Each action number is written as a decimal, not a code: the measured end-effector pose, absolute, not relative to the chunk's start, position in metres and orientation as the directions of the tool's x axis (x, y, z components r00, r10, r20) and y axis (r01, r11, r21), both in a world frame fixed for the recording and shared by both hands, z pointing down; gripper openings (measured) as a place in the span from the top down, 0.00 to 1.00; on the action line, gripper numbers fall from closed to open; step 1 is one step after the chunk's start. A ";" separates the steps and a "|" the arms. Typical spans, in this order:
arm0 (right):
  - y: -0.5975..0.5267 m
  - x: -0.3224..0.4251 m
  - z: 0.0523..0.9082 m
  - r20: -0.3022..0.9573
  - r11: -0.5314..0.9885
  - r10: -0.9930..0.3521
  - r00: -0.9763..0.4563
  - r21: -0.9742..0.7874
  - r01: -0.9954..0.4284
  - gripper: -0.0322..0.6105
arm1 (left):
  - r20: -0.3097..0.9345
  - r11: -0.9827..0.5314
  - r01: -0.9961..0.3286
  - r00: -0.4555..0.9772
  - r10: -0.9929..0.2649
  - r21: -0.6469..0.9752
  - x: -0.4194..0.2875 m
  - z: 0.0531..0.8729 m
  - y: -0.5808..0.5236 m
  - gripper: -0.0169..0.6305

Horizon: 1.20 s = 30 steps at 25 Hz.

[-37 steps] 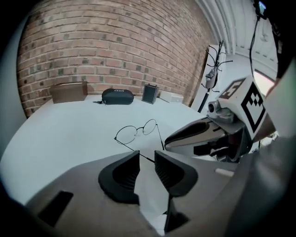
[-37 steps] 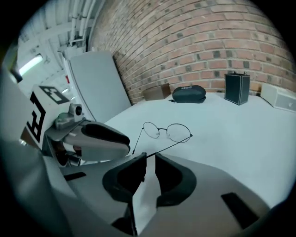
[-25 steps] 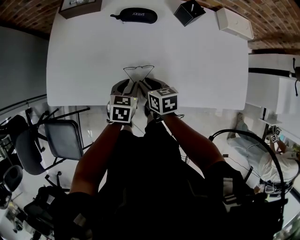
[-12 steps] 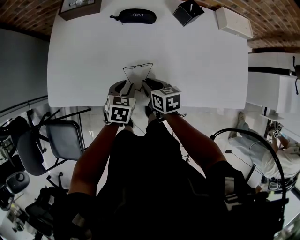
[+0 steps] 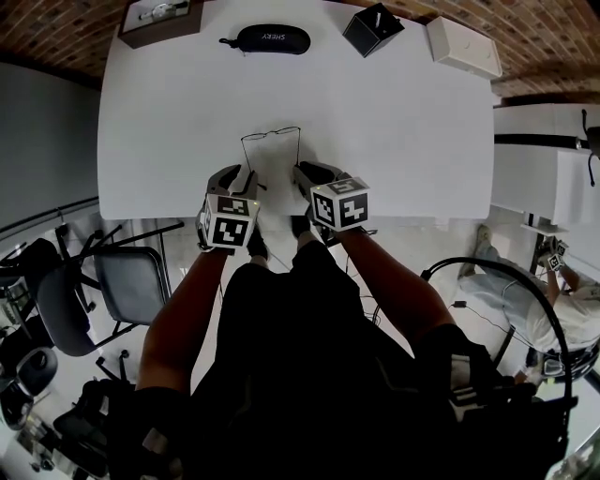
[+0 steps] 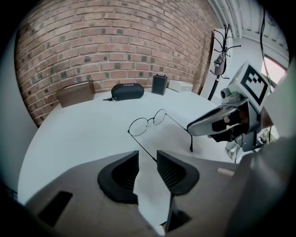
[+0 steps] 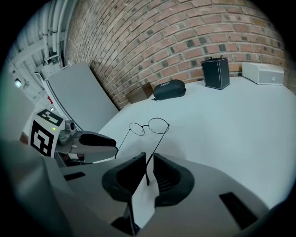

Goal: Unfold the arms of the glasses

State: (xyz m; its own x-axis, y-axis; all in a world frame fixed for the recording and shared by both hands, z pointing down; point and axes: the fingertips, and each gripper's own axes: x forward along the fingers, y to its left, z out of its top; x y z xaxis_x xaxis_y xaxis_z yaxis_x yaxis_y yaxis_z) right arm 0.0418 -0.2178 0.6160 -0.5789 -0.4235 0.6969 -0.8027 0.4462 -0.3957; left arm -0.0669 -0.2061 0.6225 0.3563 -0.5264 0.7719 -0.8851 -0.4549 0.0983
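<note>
Thin wire-framed round glasses (image 5: 272, 133) stand on the white table (image 5: 403, 122) with both arms pointing back towards me, roughly parallel. My left gripper (image 5: 238, 174) is at the end of the left arm. In the left gripper view the arm's tip lies at the mouth of the left gripper (image 6: 147, 159), whose pads stand clearly apart from it. My right gripper (image 5: 307, 172) is at the other arm. In the right gripper view that arm's curved end hangs in the narrow gap of the right gripper (image 7: 149, 159), with table showing beside it.
At the table's far edge are a black glasses case (image 5: 272, 37), a brown box (image 5: 159, 14), a small black box (image 5: 375, 26) and a white box (image 5: 464, 47). Both grippers are close to the table's near edge. An office chair (image 5: 112, 281) stands lower left.
The glasses' arms met in a V towards me; now they lie spread, nearly parallel. My left gripper has moved left with the left arm's end. The right gripper has hardly shifted.
</note>
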 end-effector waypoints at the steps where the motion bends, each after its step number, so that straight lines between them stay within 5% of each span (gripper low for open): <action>1: -0.219 0.043 0.615 0.697 0.445 -0.428 -0.575 -0.391 -0.805 0.87 | 0.773 -0.454 -0.886 0.352 -0.529 0.093 -0.070 0.621 -0.208 0.78; 17: -0.252 0.050 0.616 0.686 0.395 -0.487 -0.540 -0.379 -0.837 0.87 | 0.742 -0.581 -0.814 0.396 -0.541 0.010 -0.075 0.624 -0.249 0.80; 30: -0.265 0.049 0.618 0.687 0.368 -0.503 -0.524 -0.378 -0.849 0.87 | 0.685 -0.471 -0.872 0.423 -0.593 0.131 -0.066 0.599 -0.261 0.80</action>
State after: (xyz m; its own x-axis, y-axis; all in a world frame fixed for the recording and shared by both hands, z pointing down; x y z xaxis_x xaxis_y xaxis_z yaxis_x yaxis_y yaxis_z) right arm 0.0493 -0.2651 0.6176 -0.5243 -0.5029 0.6872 -0.8492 0.3684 -0.3783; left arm -0.0663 -0.2613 0.5994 0.4234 -0.5930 0.6849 -0.8721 -0.4714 0.1309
